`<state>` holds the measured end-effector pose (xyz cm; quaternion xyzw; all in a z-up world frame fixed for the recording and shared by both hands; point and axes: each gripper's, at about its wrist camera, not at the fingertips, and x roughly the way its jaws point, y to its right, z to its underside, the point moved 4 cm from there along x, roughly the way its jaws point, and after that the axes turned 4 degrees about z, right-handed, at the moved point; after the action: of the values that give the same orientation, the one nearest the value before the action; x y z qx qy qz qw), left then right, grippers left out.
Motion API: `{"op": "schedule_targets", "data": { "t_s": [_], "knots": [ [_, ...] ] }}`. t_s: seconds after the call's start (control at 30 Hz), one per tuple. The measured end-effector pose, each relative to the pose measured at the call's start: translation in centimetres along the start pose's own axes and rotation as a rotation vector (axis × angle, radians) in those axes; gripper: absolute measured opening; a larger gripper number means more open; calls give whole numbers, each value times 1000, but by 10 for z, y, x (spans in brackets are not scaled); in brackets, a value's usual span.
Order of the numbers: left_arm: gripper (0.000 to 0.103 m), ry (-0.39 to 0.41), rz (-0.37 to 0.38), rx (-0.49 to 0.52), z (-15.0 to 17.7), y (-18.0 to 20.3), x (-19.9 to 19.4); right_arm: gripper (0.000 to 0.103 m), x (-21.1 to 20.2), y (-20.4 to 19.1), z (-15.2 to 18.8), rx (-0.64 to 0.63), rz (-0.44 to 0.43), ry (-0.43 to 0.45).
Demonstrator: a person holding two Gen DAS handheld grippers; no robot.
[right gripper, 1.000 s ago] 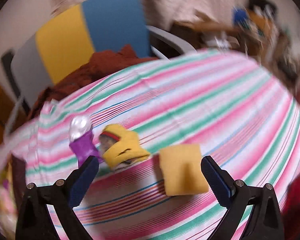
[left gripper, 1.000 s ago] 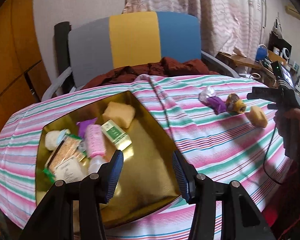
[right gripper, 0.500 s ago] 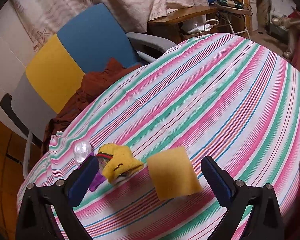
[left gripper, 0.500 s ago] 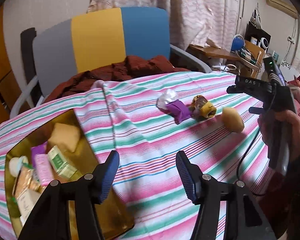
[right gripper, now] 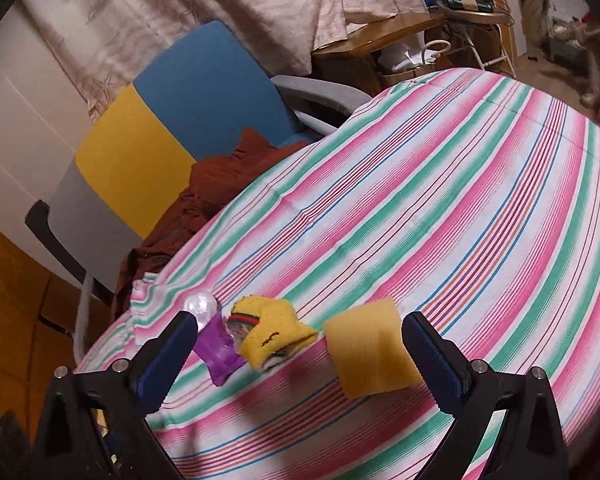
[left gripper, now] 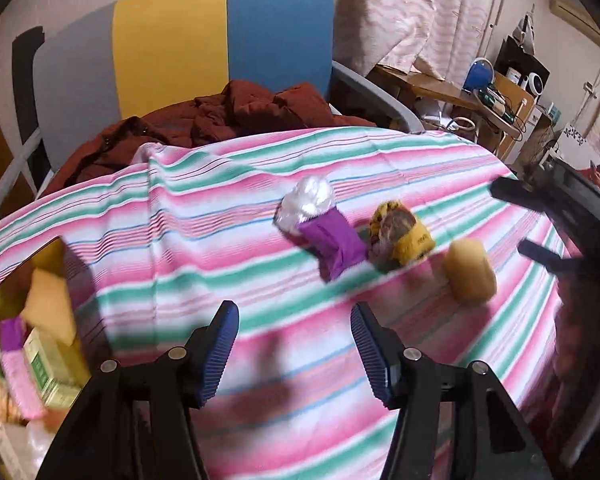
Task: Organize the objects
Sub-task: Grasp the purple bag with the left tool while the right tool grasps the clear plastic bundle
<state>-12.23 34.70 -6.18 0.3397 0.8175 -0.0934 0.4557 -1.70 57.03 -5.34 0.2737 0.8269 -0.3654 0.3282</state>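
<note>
Three loose items lie in a row on the striped tablecloth: a purple packet with a clear crinkled top (left gripper: 332, 242) (right gripper: 216, 344), a yellow snack packet (left gripper: 404, 238) (right gripper: 272, 330) and a yellow sponge (left gripper: 470, 276) (right gripper: 370, 354). My left gripper (left gripper: 294, 348) is open and empty, hovering over the cloth short of the purple packet. My right gripper (right gripper: 300, 356) is open wide, its fingers spanning all three items from the near side, and it holds nothing. The gold box (left gripper: 50, 256) at the far left holds several packets and another sponge.
A grey, yellow and blue chair (left gripper: 188, 44) with a rust-red garment (left gripper: 236, 116) stands behind the table. A cluttered wooden desk (left gripper: 460, 92) sits at the right. The right gripper's body and a hand (left gripper: 572, 240) appear at the right edge of the left wrist view.
My left gripper has swung right from over the gold box toward the loose items, still open. The right gripper has drawn a little closer to the sponge and packets.
</note>
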Motion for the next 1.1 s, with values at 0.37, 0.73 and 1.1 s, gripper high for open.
{"op": "schedule_targets", "data": {
  "t_s": [0.37, 0.73, 1.1],
  "knots": [
    [63, -59, 7, -90, -43, 12, 70, 103, 4, -6, 2, -17, -37, -25],
    [62, -110, -28, -67, -55, 19, 123, 103, 9, -7, 5, -16, -50, -54],
    [51, -110, 16, -81, -10, 4, 93, 103, 9, -26, 10, -157, -28, -32]
  ]
}}
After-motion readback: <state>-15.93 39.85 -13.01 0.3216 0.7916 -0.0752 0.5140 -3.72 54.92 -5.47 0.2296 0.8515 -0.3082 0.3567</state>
